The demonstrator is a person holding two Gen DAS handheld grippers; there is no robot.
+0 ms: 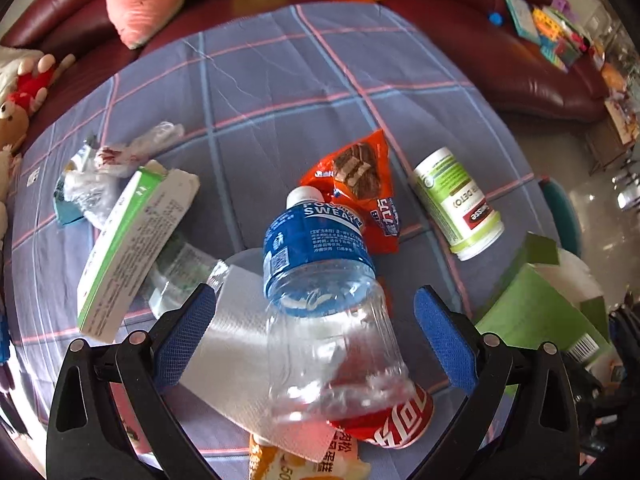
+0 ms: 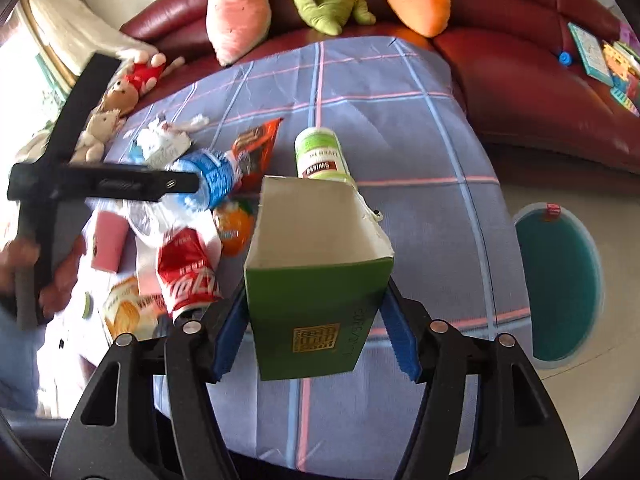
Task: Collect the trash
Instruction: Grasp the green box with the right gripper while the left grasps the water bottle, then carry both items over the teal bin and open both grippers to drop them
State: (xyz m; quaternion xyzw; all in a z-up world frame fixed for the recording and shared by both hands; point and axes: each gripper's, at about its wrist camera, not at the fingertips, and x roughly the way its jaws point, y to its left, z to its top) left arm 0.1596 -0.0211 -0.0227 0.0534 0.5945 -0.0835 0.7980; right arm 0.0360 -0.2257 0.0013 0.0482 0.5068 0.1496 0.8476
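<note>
My left gripper is open, its blue pads on either side of a clear plastic bottle with a blue label that lies on a pile of trash, not touching it. Under the bottle lie a red cola can, a white tissue and an orange snack wrapper. My right gripper is shut on an open green carton and holds it above the table; the carton also shows in the left wrist view. The bottle and can show left of it.
A green-and-white box, crumpled plastic wrappers and a green-labelled white jar lie on the checked blue tablecloth. A yellow snack packet lies nearest. A teal bin stands on the floor right. Plush toys line the red sofa.
</note>
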